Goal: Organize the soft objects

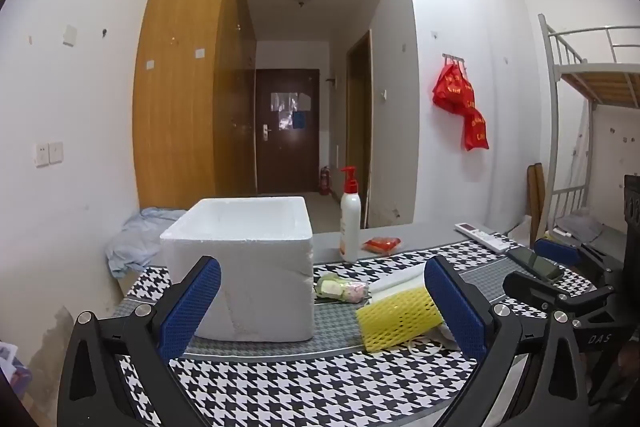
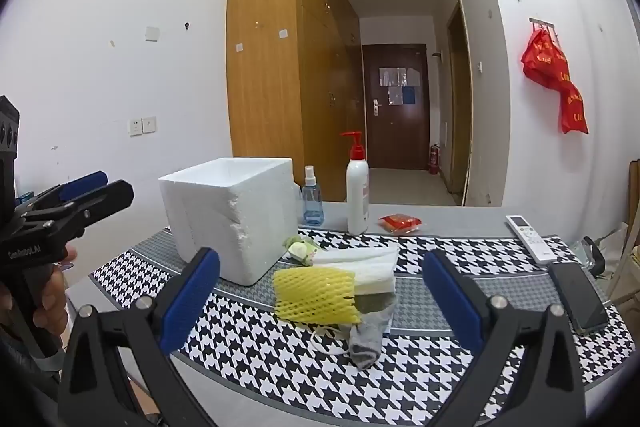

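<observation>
A white foam box (image 1: 244, 267) (image 2: 234, 217) stands open-topped on the houndstooth table cloth (image 1: 304, 387) (image 2: 280, 351). To its right lie a yellow foam net (image 1: 398, 317) (image 2: 316, 293), white foam sheets (image 2: 366, 263), a grey sock (image 2: 370, 333) and a small green-white bundle (image 1: 340, 287) (image 2: 300, 249). My left gripper (image 1: 322, 305) is open and empty in front of the box and the net. My right gripper (image 2: 320, 301) is open and empty, just short of the net. The left gripper also shows at the right wrist view's left edge (image 2: 86, 193).
A white pump bottle (image 1: 350, 223) (image 2: 357, 193), a blue spray bottle (image 2: 312, 201) and a red packet (image 1: 382, 244) (image 2: 400, 223) stand behind. A remote (image 2: 530, 239) and a phone (image 2: 578, 299) lie at right. Blue cloth (image 1: 132, 243) lies left of the table.
</observation>
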{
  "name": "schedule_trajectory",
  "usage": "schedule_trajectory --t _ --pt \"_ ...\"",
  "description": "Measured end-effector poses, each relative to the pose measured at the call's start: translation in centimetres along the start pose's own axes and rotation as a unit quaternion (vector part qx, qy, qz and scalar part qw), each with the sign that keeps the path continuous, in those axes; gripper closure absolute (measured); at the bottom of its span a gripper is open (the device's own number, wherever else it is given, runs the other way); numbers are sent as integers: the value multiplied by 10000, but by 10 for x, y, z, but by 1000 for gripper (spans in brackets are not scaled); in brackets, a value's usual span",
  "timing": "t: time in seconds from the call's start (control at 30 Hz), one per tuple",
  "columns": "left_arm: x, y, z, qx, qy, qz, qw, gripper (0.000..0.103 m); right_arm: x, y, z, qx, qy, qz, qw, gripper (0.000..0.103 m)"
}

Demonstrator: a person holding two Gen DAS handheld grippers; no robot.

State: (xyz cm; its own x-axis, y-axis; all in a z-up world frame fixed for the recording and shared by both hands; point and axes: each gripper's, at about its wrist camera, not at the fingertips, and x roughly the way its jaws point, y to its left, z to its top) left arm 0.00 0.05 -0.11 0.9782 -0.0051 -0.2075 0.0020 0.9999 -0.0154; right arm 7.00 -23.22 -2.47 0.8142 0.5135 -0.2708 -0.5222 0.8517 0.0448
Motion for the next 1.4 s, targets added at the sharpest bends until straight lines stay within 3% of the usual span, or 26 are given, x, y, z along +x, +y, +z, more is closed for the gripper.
schedule_trajectory --t 0.43,1.4 --pt "6 -2 0 101 210 1 9997 1 -2 -4 -1 -4 -13 6 10000 0" --pt "6 -6 -1 161 155 44 9997 1 2 -3 0 50 -32 2 10000 0"
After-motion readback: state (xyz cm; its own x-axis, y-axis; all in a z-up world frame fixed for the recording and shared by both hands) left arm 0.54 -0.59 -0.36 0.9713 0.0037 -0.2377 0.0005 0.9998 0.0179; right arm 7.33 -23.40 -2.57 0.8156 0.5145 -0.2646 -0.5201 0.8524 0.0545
